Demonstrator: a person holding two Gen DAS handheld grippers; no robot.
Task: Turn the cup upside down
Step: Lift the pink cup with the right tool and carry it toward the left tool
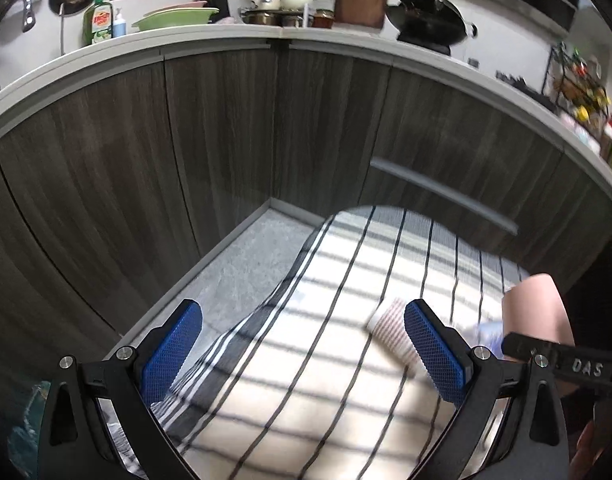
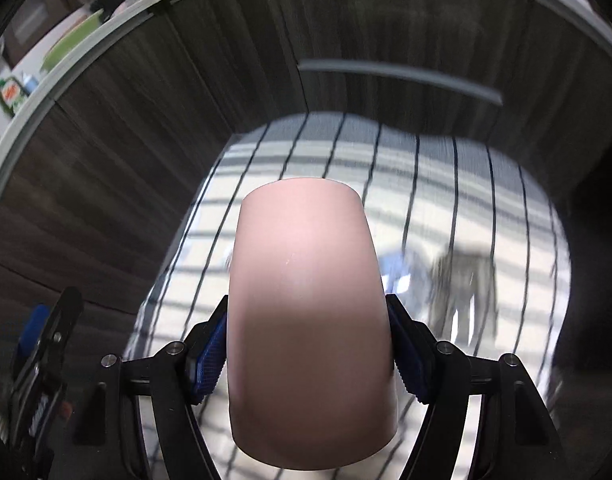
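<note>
Cup (image 2: 309,320), pink, was pinched at both sides by our right tool (image 2: 307,352) above the striped cloth (image 2: 445,184). We judged the flip underway, the setting down left. Our left tool (image 1: 302,352) was spread wide, holding nothing.

White letters "DAS" stand on the right gripper (image 1: 545,356); the green bottle's (image 1: 99,20) label is unreadable
</note>
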